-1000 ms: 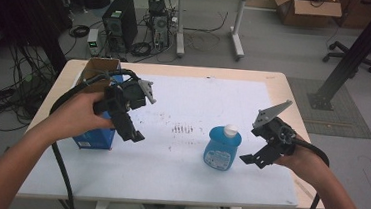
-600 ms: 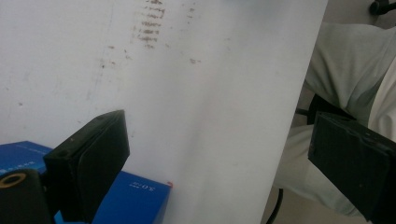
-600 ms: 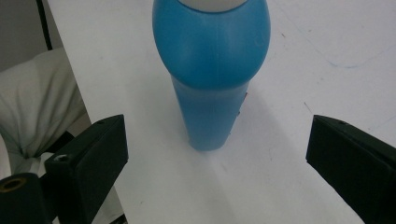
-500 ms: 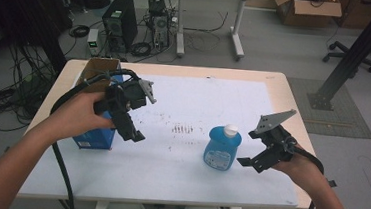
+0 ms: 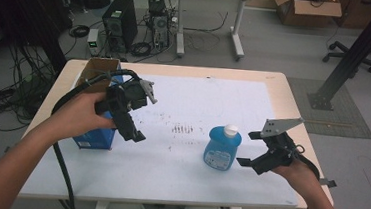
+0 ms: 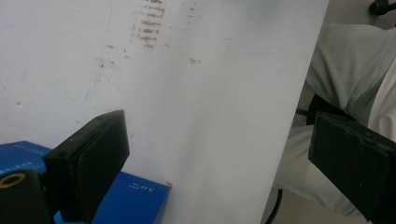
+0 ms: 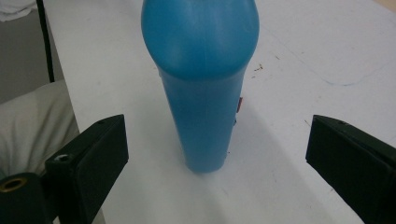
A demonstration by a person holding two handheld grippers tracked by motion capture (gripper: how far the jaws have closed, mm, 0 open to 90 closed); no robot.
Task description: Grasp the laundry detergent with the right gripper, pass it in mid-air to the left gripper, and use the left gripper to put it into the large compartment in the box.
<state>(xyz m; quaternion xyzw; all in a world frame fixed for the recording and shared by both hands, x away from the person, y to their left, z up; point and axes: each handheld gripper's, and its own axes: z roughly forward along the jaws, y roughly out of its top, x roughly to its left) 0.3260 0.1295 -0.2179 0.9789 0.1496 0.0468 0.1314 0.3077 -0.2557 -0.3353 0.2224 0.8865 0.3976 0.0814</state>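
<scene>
Right gripper view: smooth, rounded blue plastic bottle [image 7: 203,93] standing upright.

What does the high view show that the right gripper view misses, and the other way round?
High view alone: the blue box, the left gripper above it, the bottle's white cap and label. Right gripper view alone: a close look at the bottle's narrow edge between wide-open jaws. Both share the blue bottle, upright on the white table, with the right gripper beside it.
</scene>
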